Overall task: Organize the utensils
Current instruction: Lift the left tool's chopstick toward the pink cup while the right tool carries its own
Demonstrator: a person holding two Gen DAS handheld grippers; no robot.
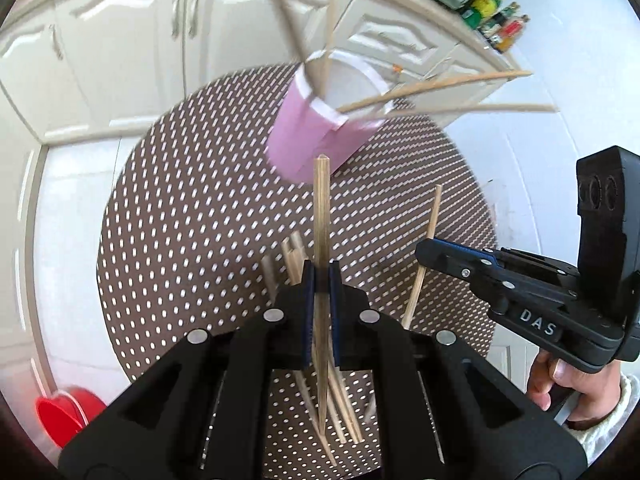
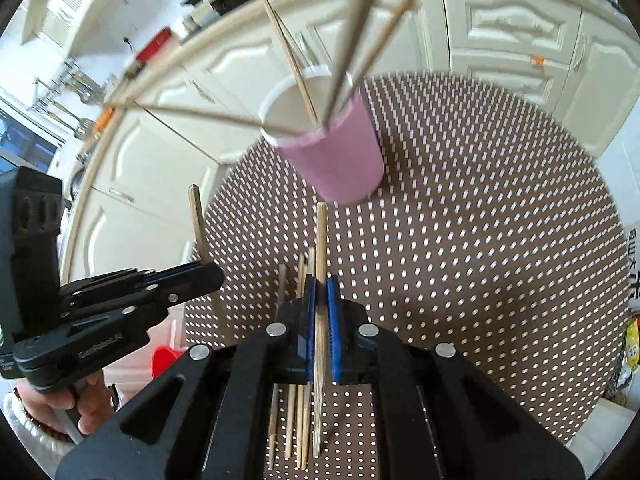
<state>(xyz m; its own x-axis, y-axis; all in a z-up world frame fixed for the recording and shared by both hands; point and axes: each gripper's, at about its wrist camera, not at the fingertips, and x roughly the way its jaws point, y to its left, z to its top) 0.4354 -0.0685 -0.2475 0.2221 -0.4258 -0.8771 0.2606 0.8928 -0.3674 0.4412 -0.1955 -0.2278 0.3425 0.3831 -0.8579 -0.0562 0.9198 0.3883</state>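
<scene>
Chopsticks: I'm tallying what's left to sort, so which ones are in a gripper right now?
Two: the darker chopstick clamped by the left gripper, and the paler chopstick in the right gripper. The rest lie on the mat or stand in the pink cup.

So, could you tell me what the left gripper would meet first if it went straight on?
Probably the pink cup: the left gripper and its held chopstick point toward it, though depth is unclear.

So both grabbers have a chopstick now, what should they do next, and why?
Probably carry both over to the pink cup and drop them in. The left gripper and right gripper each have their jaws shut on one chopstick; the cup already holds several, and more chopsticks lie on the dotted mat.
</scene>
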